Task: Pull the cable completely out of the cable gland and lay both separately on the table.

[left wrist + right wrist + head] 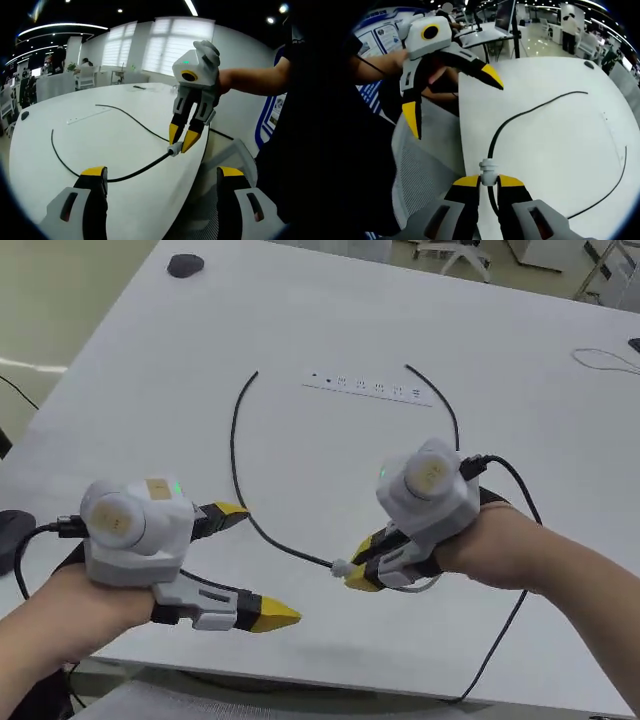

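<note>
Nearest, the left claw [265,562] was spread wide and held nothing, poised at the near left edge of the white tabletop [130,410]. In its own view the two yellow-tipped jaws stood well apart, with bare tabletop between them.

Just to its right and a little farther in, the right claw [355,575] was pressed together on the white cable gland [342,567], pinching it at the very tips. The right gripper view showed the cable gland [488,169] sitting between the yellow tips, with the black cable [492,142] threaded through it and running back between the jaws.

From the cable gland the cable [236,455] lay on the tabletop, sweeping left and then curving toward the far side in a long arc. Another stretch of it curved away behind the right claw on the right.

Farther off, a white power strip [368,388] lay flat between the cable's two far stretches. A dark round thing [185,265] sat at the far left.
</note>
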Motion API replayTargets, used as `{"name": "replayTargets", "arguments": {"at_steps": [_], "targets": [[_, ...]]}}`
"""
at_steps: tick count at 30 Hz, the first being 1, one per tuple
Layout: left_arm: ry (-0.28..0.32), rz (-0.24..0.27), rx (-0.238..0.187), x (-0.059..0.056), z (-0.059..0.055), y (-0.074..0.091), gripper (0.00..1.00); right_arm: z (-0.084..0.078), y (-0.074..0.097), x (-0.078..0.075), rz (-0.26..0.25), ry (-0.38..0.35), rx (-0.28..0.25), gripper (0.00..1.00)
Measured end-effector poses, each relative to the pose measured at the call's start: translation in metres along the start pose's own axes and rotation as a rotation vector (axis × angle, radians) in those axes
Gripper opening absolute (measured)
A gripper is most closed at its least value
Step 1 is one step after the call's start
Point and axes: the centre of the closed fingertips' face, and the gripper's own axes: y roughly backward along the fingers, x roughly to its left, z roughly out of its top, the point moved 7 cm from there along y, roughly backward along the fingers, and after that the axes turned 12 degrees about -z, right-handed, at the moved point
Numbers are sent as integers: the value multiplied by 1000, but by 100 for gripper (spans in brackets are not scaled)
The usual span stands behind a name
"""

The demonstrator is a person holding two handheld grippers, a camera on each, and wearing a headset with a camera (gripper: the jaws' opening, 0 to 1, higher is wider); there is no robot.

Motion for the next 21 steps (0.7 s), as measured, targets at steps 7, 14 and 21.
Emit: {"name": "replayTargets", "arguments": {"at_steps": [7,14,21], "targets": [[-40,-25,-6,-1,12,-2,89,8,15,8,9,30,-10,7],[-52,-85,-27,-4,13,-12,86,17,25,15,20,65,-8,7],[-76,-133,-35,-6,14,-24,76,22,30,18,27,123,-1,7]]}}
